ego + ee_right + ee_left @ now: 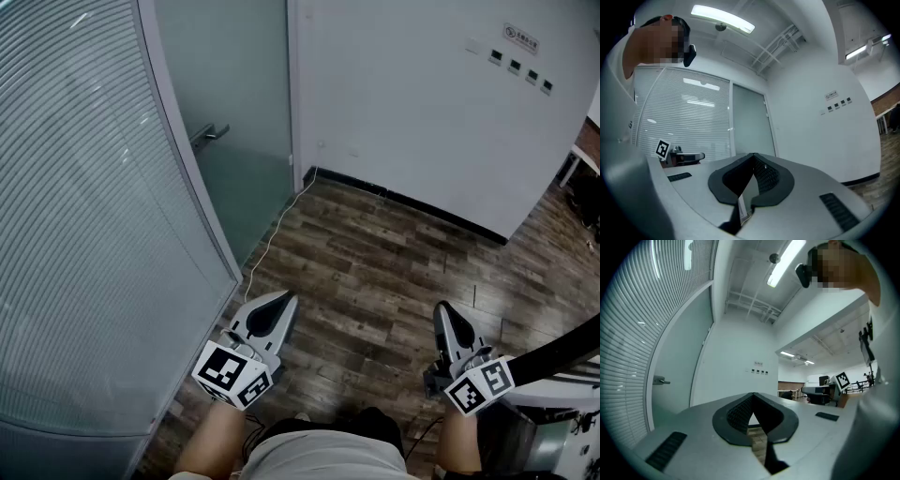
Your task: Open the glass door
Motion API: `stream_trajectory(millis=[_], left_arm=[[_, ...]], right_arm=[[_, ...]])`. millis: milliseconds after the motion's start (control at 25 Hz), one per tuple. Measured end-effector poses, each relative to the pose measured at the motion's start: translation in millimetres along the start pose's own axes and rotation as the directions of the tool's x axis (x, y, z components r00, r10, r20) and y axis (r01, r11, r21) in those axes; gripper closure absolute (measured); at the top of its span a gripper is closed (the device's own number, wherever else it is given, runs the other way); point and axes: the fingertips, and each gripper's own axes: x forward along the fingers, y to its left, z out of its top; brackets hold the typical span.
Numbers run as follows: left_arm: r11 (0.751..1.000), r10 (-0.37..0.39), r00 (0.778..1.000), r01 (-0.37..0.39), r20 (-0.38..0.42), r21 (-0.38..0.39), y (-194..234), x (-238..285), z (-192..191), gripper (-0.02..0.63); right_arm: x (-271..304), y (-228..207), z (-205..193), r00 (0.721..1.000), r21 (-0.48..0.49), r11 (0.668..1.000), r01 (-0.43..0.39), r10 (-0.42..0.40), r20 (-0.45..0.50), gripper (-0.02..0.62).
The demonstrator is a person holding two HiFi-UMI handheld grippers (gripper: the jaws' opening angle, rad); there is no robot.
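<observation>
The frosted glass door stands closed at the upper left, and its metal lever handle sticks out toward me. In the left gripper view the door and handle lie far left; in the right gripper view the door is straight ahead. My left gripper hovers low over the wood floor, well short of the door, its jaw tips together and nothing between them. My right gripper is farther right, also shut and holding nothing.
A curved glass wall with blinds runs along the left up to the door frame. A white wall with switches closes off the far side. A thin white cable trails across the floor. A black bar and white equipment sit at the right.
</observation>
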Motion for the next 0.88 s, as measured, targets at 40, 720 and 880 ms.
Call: stream_trajectory(millis=[40, 720, 880], left_arm=[[1.0, 0.005, 1.0, -0.005, -0.002, -0.001, 9.5, -1.3, -0.6, 0.606], [0.976, 0.218, 0.976, -0.218, 0.031, 0.008, 150.1, 72.1, -3.6, 0.606], [0.962, 0.273, 0.961, -0.274, 0.034, 0.009, 179.7, 124.3, 11.4, 0.606]], right_arm=[[10.1, 5.1, -3.2, 1.0, -0.002, 1.0, -0.008, 0.008, -0.007, 0.595], [213.0, -48.8, -26.9, 0.977, 0.027, 0.977, -0.213, 0.213, -0.015, 0.595], [276.9, -87.5, -15.6, 0.962, 0.035, 0.962, -0.272, 0.273, -0.025, 0.595]])
